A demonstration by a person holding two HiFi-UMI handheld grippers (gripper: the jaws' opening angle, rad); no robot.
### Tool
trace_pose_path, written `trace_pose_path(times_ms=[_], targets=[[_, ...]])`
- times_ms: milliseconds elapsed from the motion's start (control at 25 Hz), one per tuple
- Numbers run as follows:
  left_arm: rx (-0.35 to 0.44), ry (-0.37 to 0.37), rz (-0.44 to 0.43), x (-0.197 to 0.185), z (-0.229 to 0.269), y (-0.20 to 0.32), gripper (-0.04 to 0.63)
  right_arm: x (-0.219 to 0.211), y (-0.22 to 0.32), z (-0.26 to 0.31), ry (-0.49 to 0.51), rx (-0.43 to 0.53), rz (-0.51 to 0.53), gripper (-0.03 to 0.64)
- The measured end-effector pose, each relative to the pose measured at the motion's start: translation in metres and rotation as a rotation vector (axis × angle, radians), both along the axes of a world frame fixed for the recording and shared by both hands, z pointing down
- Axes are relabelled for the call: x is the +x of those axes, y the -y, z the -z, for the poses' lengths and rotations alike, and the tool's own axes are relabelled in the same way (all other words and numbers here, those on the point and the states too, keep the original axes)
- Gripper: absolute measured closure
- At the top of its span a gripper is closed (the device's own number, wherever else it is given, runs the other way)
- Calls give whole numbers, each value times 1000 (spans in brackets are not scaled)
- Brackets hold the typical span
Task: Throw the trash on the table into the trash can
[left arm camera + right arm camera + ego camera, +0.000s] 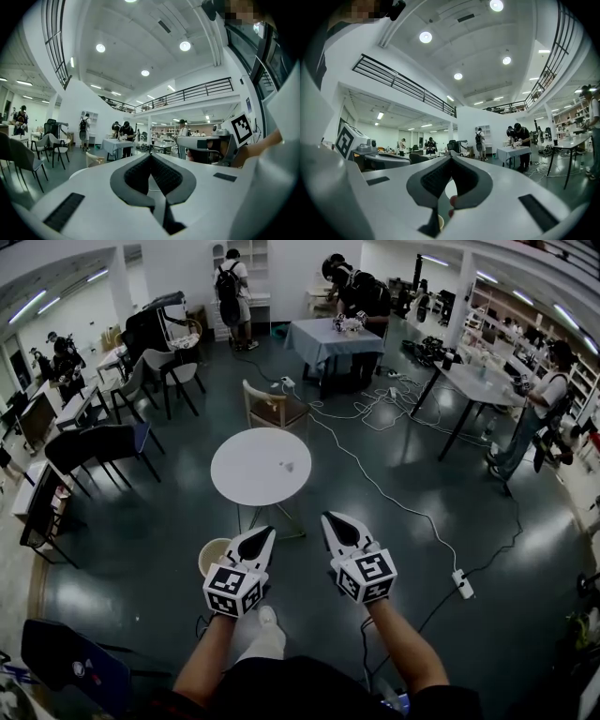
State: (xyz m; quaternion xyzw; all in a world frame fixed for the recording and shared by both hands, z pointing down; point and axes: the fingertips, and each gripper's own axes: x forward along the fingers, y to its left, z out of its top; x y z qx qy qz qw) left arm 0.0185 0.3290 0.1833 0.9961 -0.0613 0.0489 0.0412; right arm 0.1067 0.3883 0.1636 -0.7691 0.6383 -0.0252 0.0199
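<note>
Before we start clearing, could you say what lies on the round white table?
Only one small pale scrap lies on the round table, right of centre; nothing covers the top.

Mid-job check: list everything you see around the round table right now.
Round table: one, white, mid-floor ahead.
Trash: one small pale piece, on the round table.
Trash can: one, cream, on the floor at the table's near side, partly behind the left tongs.
Chair: one, wooden, beyond the table.
Power strip: one, white, on the floor at right.
Left tongs: white, shut.
Right tongs: white, shut.
</note>
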Motion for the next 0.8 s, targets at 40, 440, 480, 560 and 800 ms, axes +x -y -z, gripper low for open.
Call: trace_pose_path(times_ms=[40, 440, 480, 560, 800], targets=[[-2, 1, 0, 5, -1, 9, 584, 5, 9, -1, 2, 0, 0, 598], [-60, -14, 1, 45, -9, 89, 584, 53, 85, -4, 1, -13, -16, 598], [-64, -13, -2, 49, -10, 96, 584, 59, 93, -4, 1, -16, -18, 598], [-71, -11, -5, 59, -12, 112, 584, 69, 109, -5, 1, -24, -21, 598], [-90, -7, -17, 88, -14, 164, 584, 99, 163, -9, 5, -55, -27, 598]])
